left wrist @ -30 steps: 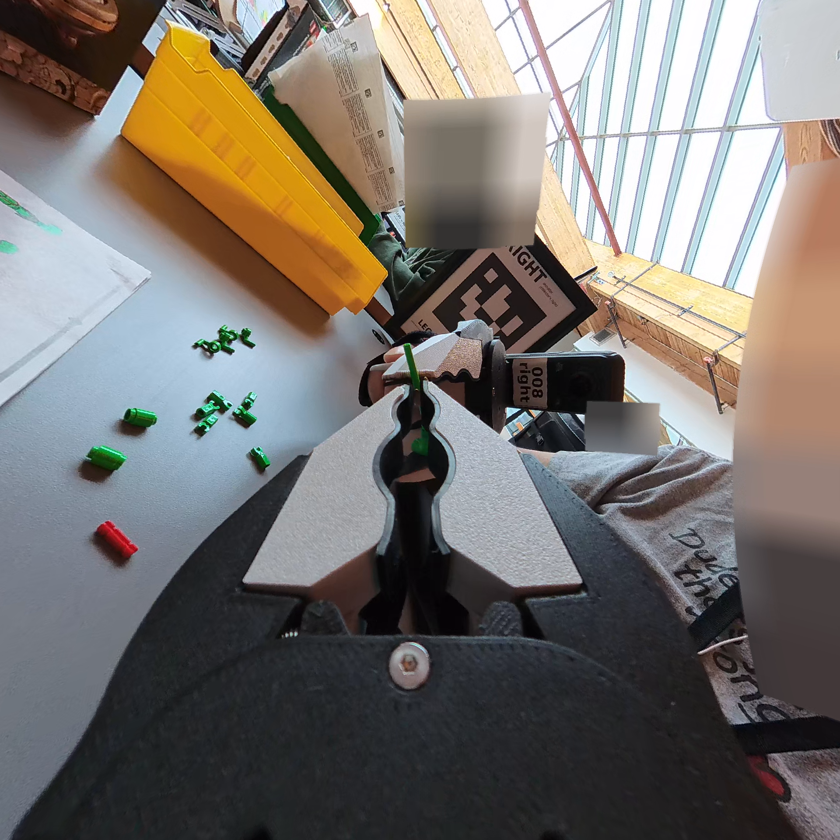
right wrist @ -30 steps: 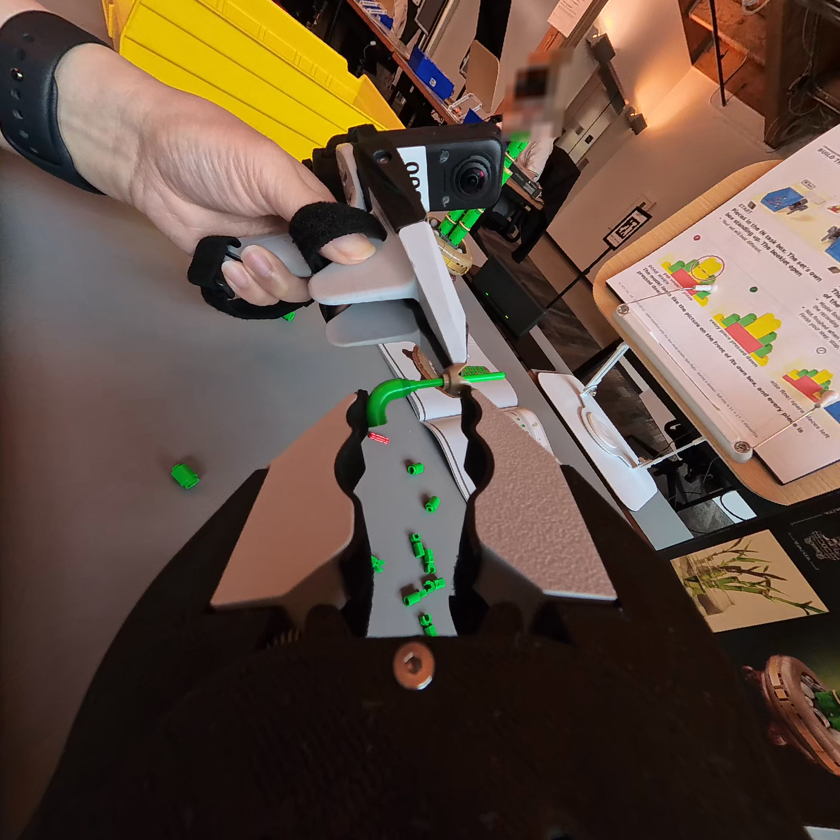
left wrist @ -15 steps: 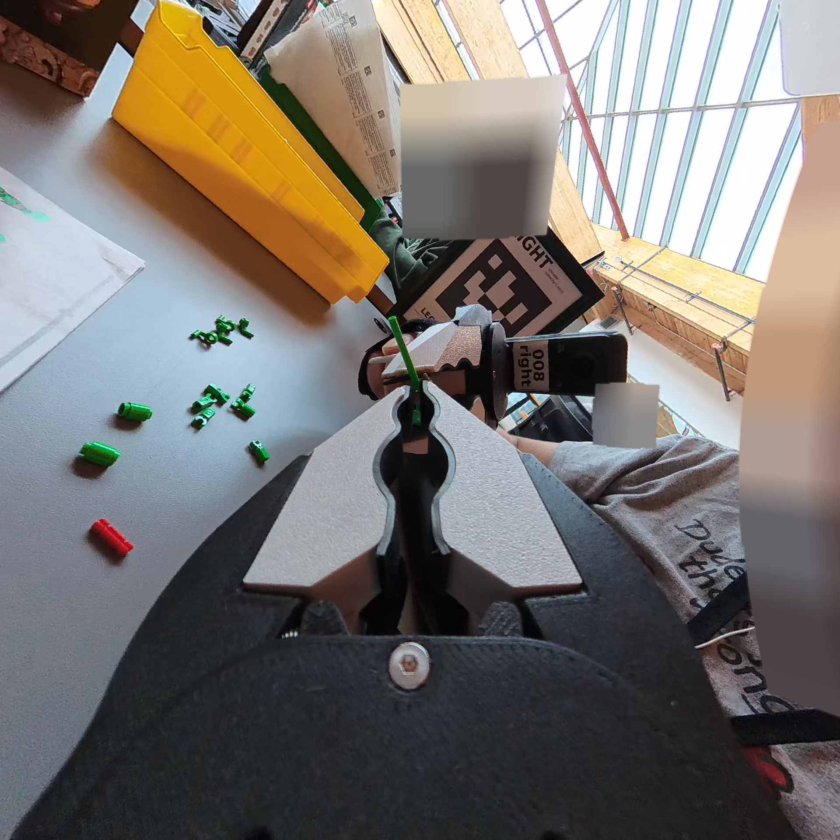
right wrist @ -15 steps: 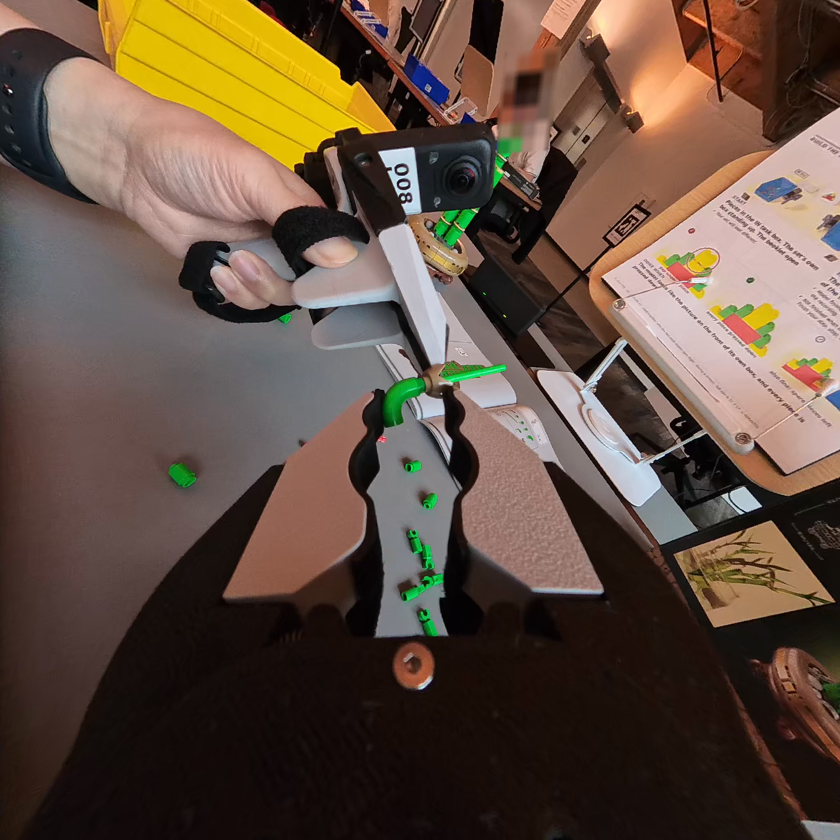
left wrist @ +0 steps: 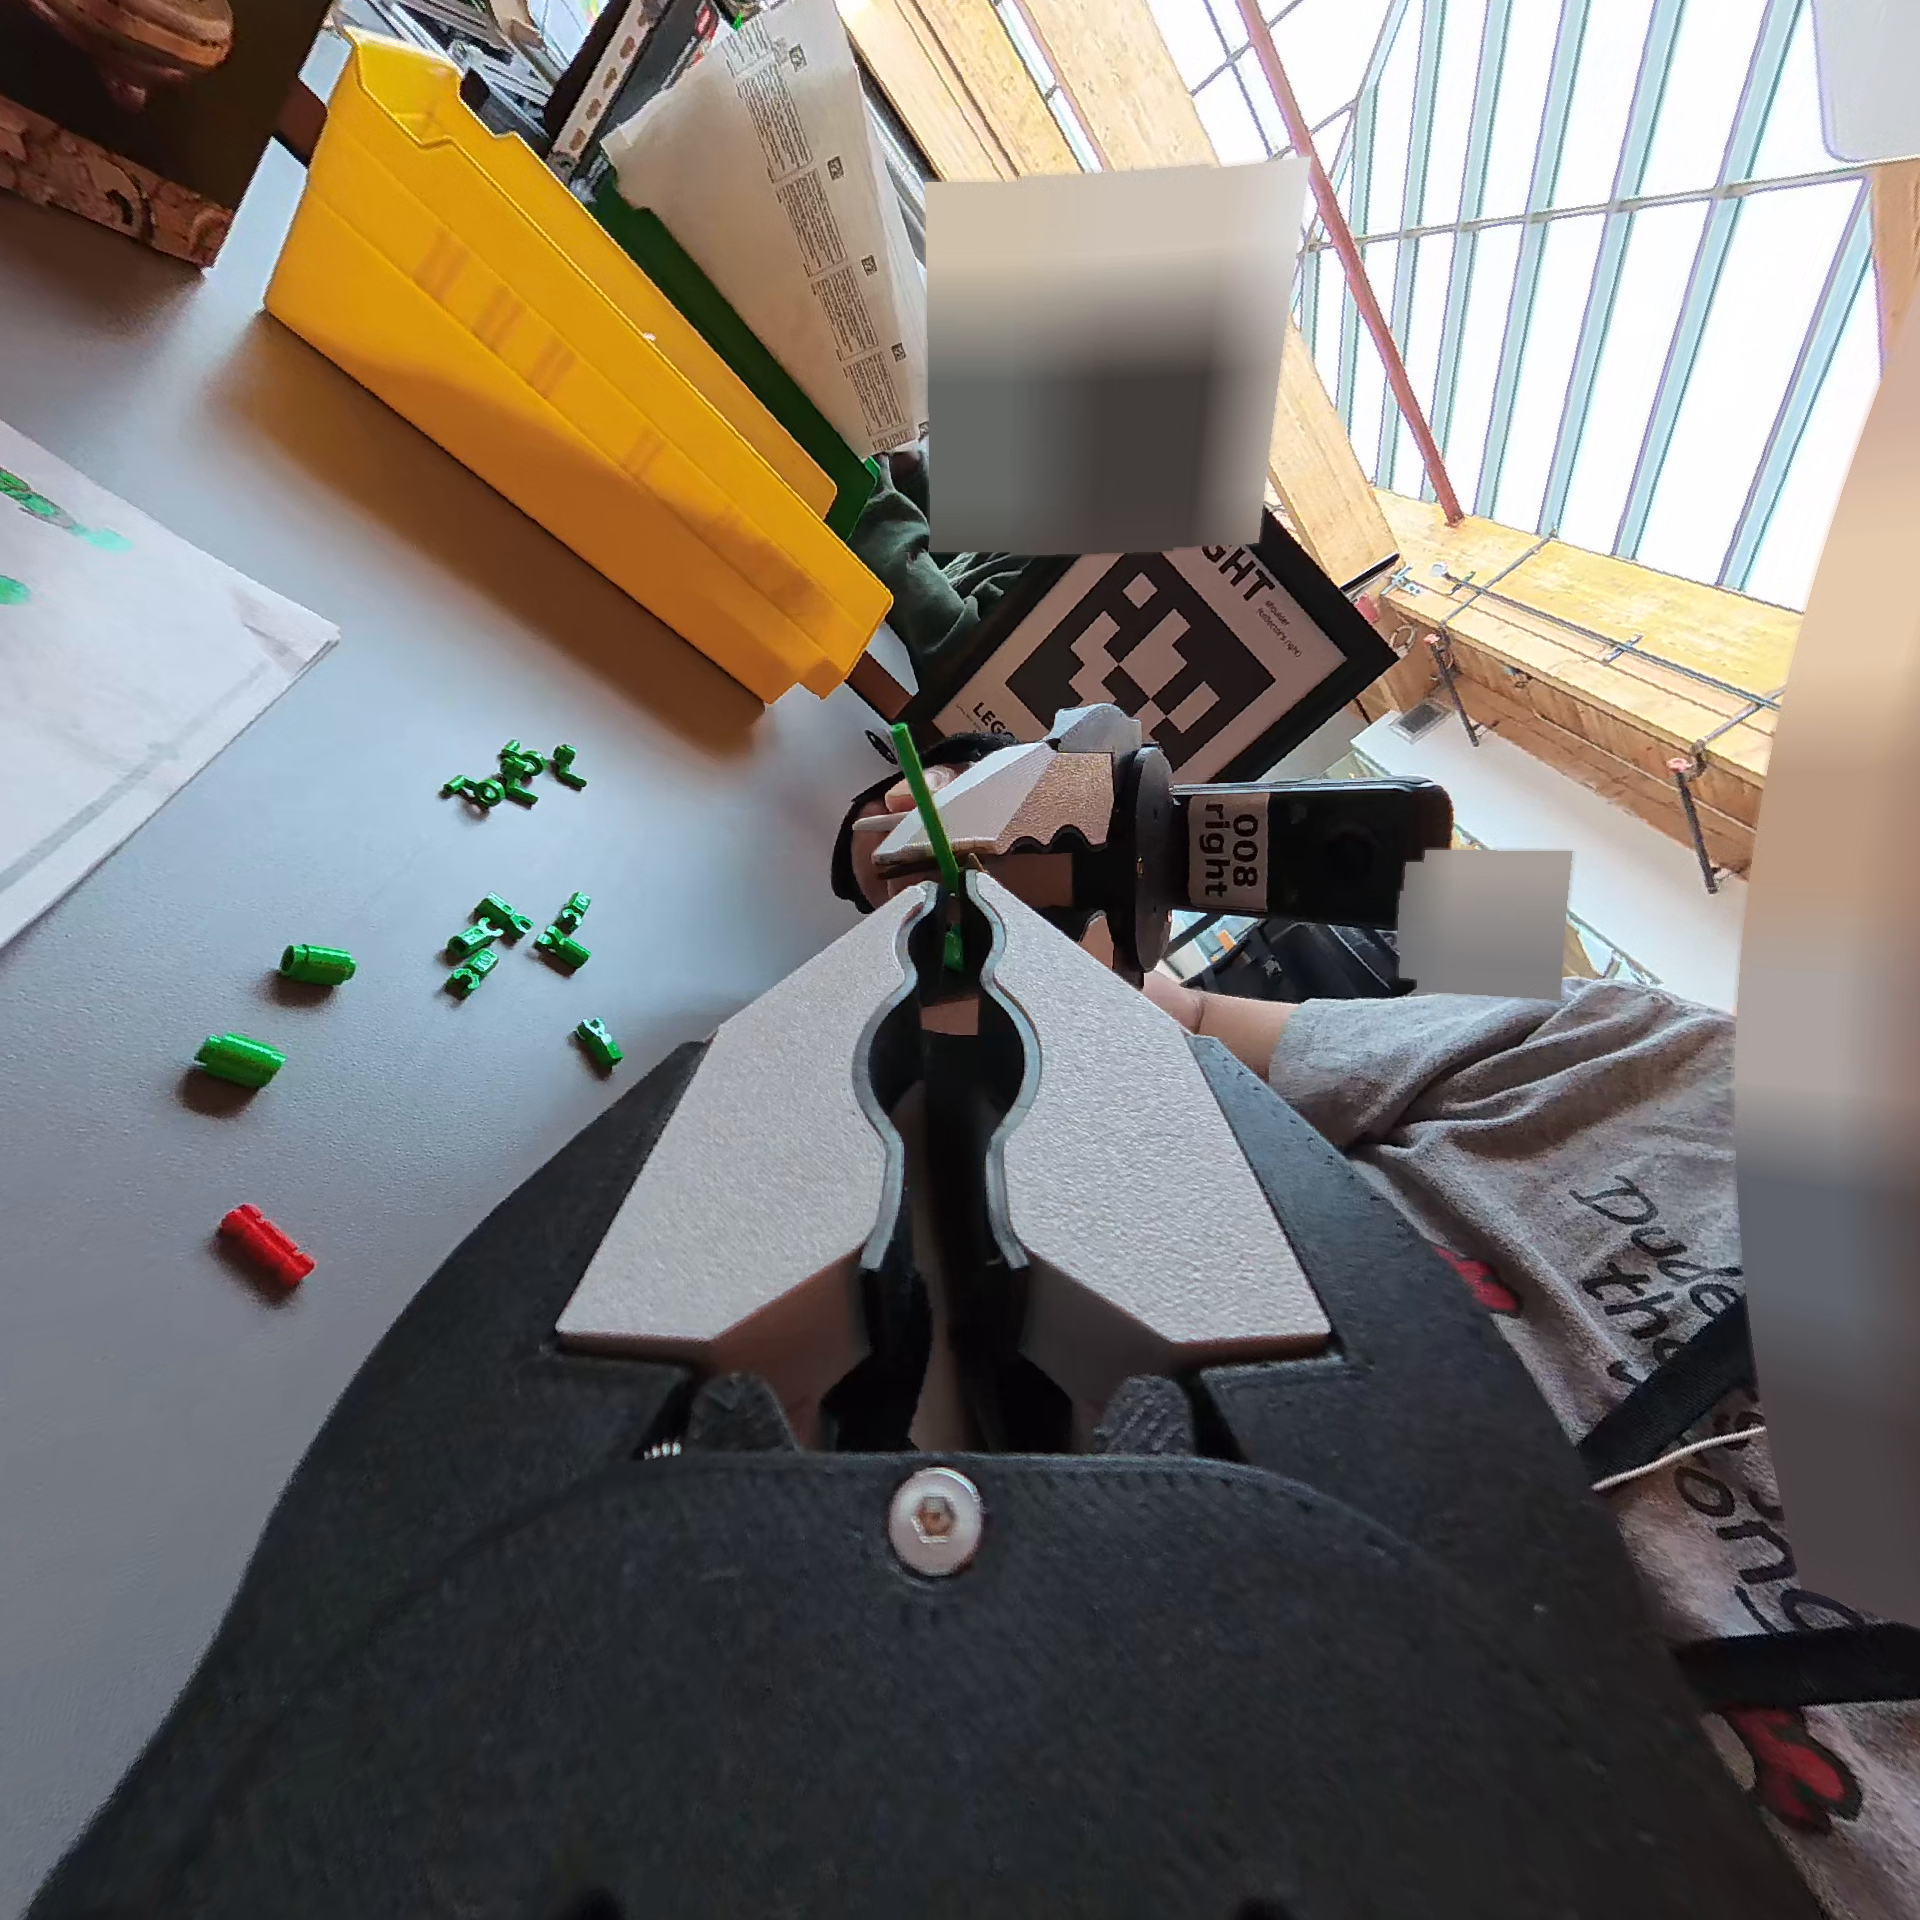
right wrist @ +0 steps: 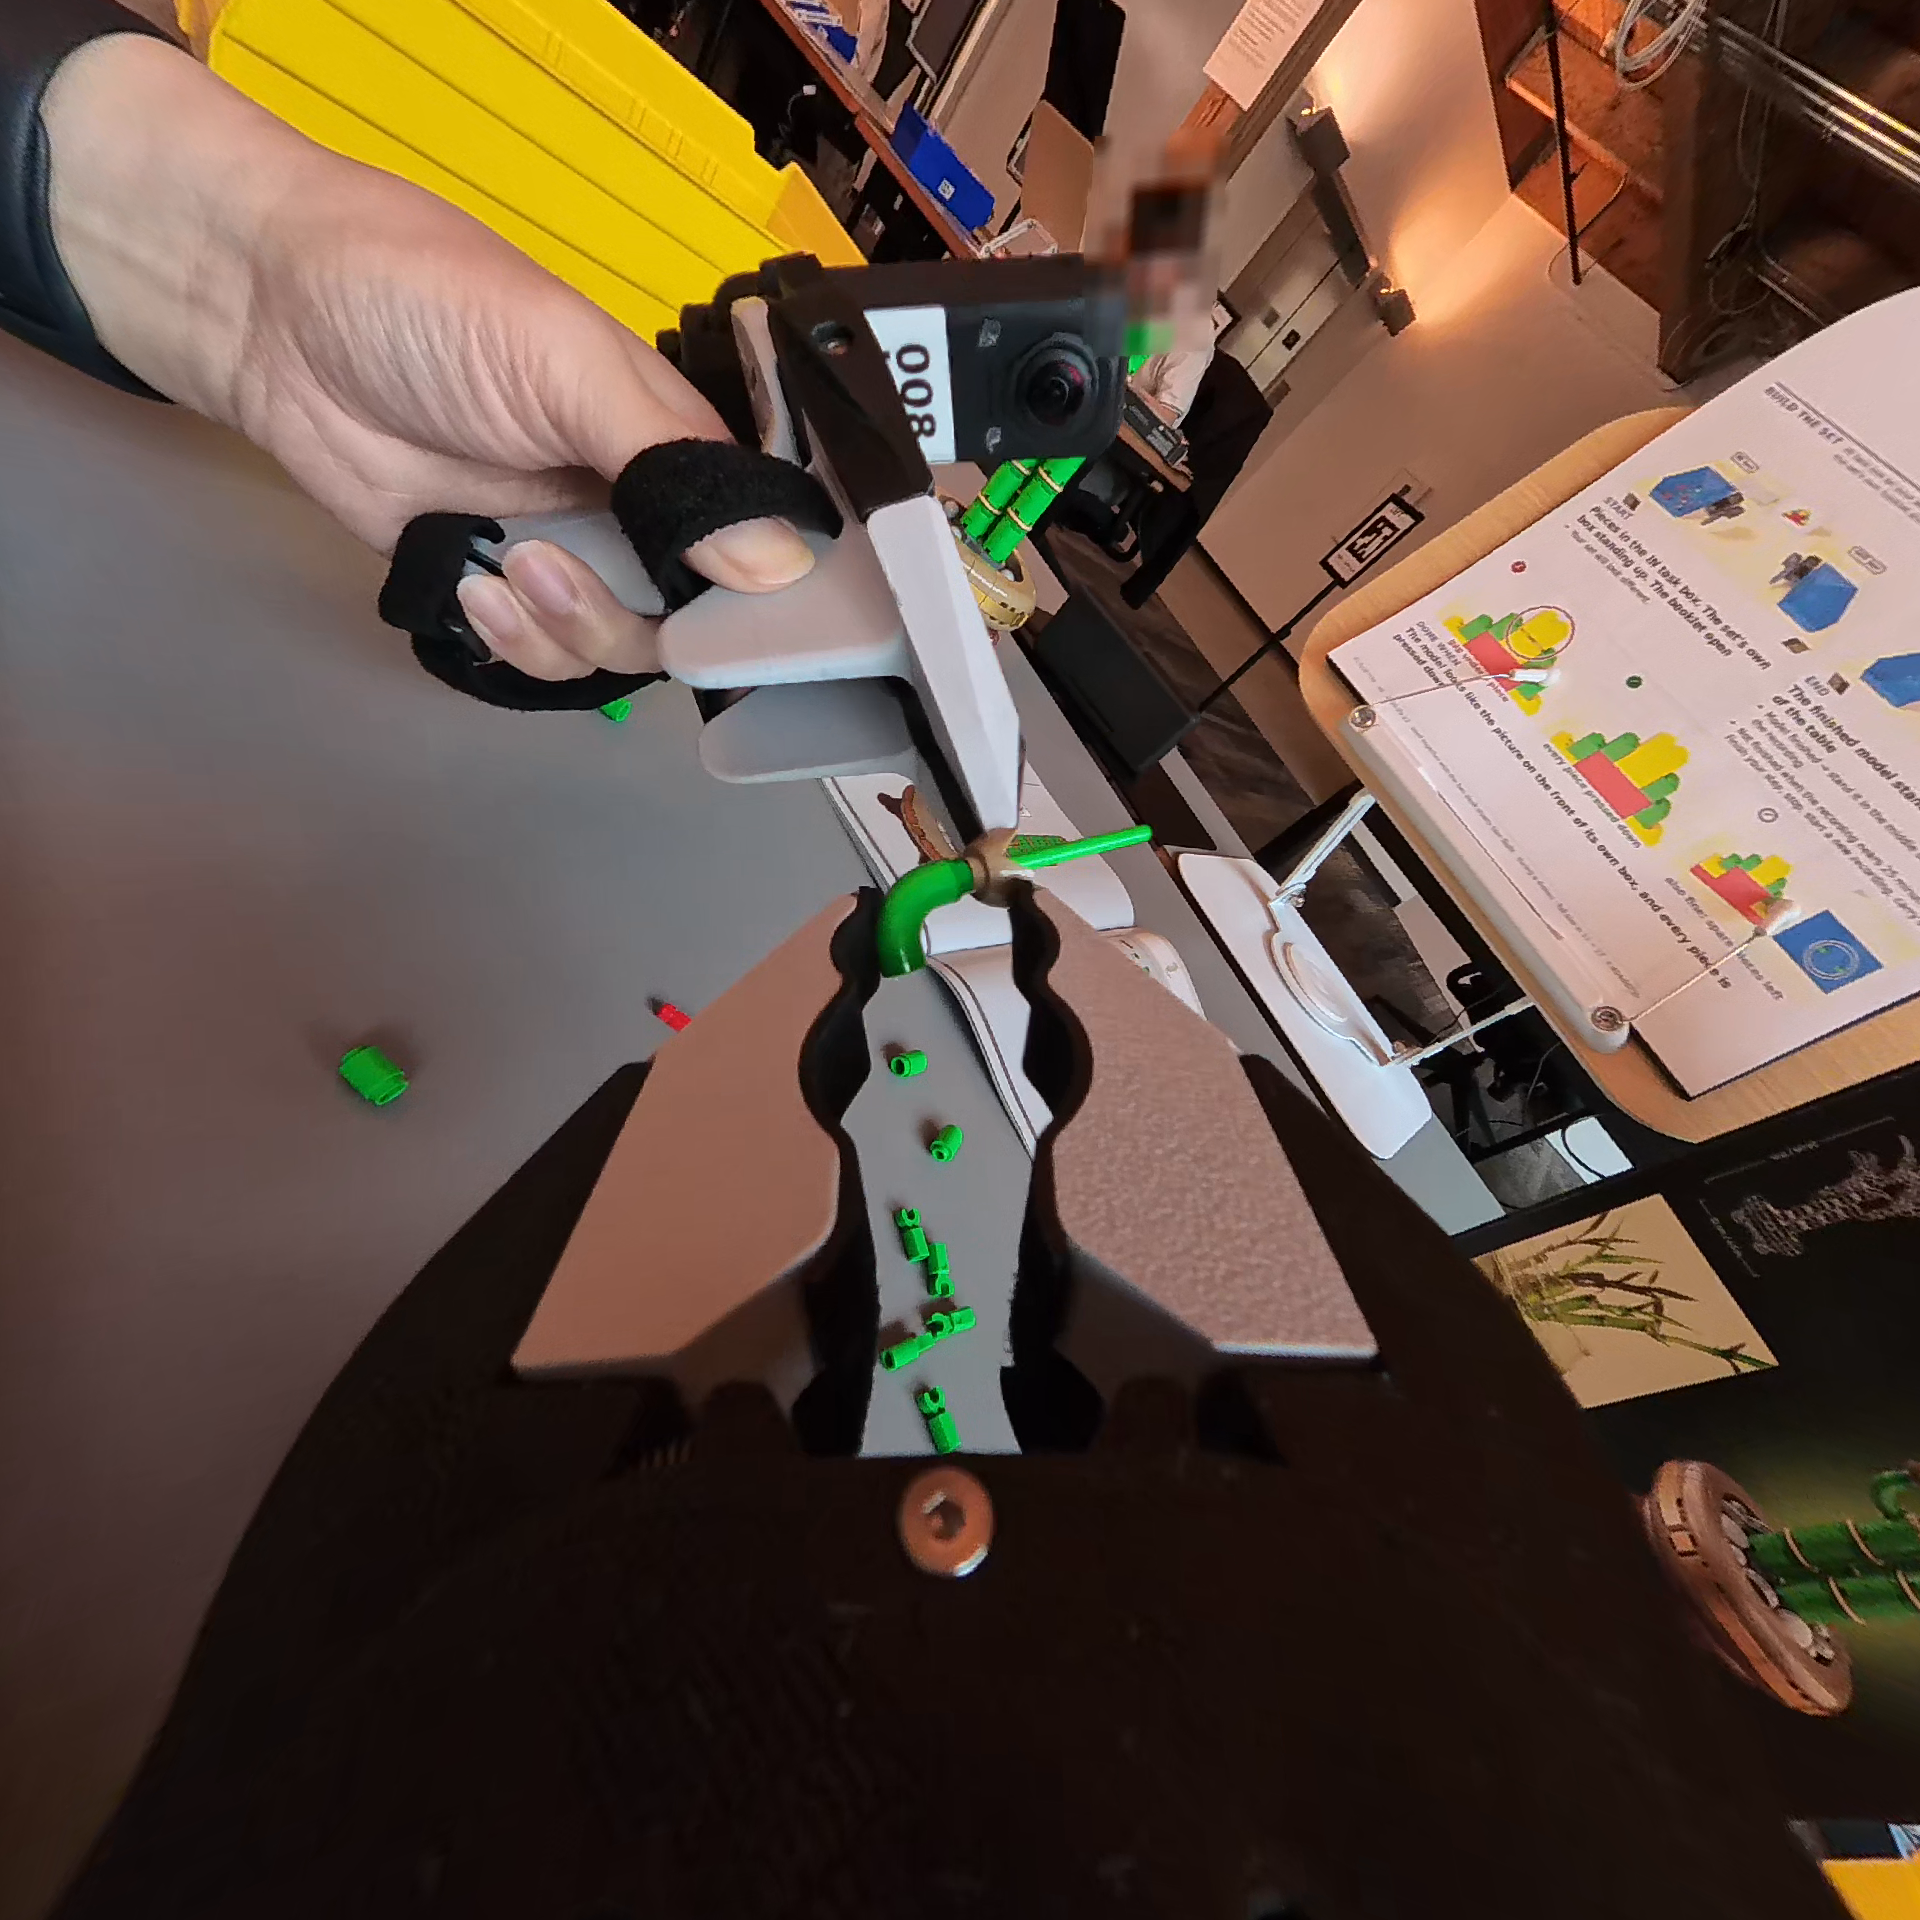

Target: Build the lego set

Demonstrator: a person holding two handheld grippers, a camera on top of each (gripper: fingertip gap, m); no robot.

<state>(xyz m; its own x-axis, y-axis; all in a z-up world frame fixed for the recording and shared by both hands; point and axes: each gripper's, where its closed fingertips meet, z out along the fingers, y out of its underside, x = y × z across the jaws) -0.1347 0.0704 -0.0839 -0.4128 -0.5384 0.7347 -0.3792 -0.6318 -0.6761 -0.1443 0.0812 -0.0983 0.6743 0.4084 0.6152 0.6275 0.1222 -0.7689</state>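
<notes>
The right gripper pinches a bent green tube. The left gripper holds its tan ring end with a thin green stick. Small green pieces lie on the grey table

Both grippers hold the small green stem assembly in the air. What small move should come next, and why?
Probably press the thin green rod further into the tan joint: the left gripper pinches the rod, while the right gripper grips the curved green tube.

Lettering that can be read stands on a white sticker on the far black camera, a black-and-white marker card behind it, a grey shirt near right, and an instruction page far right.
</notes>
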